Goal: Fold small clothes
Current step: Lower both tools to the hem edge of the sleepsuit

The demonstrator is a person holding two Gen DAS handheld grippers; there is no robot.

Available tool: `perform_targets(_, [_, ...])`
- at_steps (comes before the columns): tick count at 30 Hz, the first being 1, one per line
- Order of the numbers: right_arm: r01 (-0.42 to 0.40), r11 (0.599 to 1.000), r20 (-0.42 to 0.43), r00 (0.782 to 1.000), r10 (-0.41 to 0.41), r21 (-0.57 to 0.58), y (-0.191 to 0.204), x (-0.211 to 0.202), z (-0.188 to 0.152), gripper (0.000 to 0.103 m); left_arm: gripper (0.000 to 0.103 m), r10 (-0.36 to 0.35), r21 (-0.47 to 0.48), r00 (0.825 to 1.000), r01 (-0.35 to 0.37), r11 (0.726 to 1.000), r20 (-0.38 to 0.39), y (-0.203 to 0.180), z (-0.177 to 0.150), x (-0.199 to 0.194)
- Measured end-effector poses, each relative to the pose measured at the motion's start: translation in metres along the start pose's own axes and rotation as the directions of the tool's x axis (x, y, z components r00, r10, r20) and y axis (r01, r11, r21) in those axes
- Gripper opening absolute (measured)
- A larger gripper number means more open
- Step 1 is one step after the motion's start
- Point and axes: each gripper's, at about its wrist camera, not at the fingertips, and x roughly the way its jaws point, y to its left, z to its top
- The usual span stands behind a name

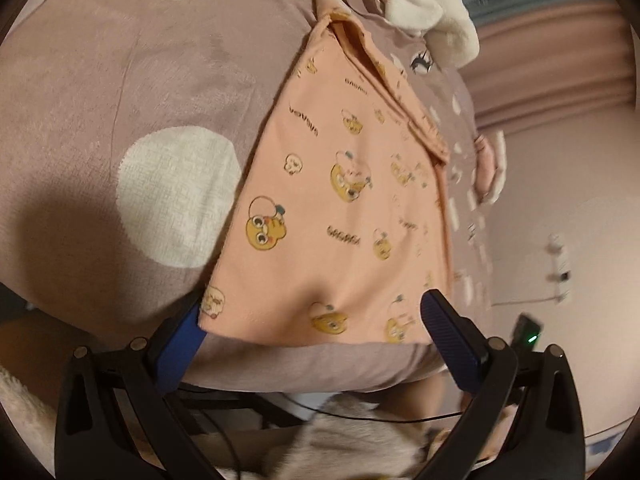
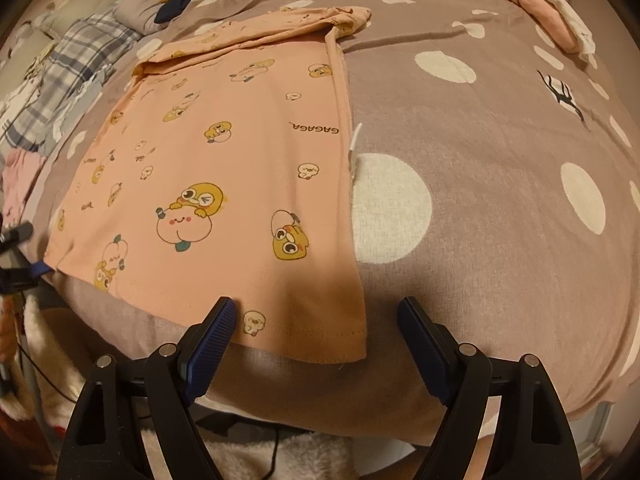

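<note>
Peach shirt (image 2: 224, 184) hem between spread right fingers (image 2: 212, 332), left fingers (image 1: 452, 336) released astride near corner

The small shirt (image 2: 224, 168) lies flat on the bed cover (image 2: 500, 200), its hem at the bed's near edge. A heap of clothes (image 2: 72, 64) sits at ten o'clock from it, folded pieces (image 2: 548, 20) at two o'clock, well apart. The right gripper (image 2: 316, 320) straddles the hem's corner at six o'clock.
</note>
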Motion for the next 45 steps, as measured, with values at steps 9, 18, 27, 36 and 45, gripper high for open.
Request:
perform_targets(9, [-0.005, 1.0, 0.0, 1.0, 0.005, 0.009, -0.003, -0.001, 0.0, 0.082, 0.101, 0.054, 0.035, 0.998, -0.054, 0.998, 0.018, -0.013, 0.003, 0.006])
perform_targets(18, [-0.108, 0.992, 0.023, 0.994, 0.106, 0.059, -0.013, -0.007, -0.003, 0.082, 0.094, 0.035, 0.035, 0.999, -0.034, 0.999, -0.037, -0.014, 0.0, 0.015])
perform_targets(27, [-0.286, 0.941, 0.05, 0.958, 0.281, 0.181, -0.029, -0.007, -0.004, 0.082, 0.082, 0.069, 0.039, 0.998, -0.069, 0.997, -0.009, -0.015, -0.001, 0.015])
perform_targets(36, [-0.474, 0.79, 0.075, 0.871, 0.486, 0.388, -0.053, 0.001, -0.009, 0.082, 0.081, 0.076, 0.028, 0.997, -0.075, 0.997, -0.02, -0.014, 0.0, 0.016])
perform_targets(45, [-0.391, 0.856, 0.04, 0.915, 0.402, 0.339, -0.038, -0.001, -0.006, 0.067, 0.068, 0.142, 0.075, 0.99, -0.142, 0.987, 0.01, -0.019, -0.004, 0.019])
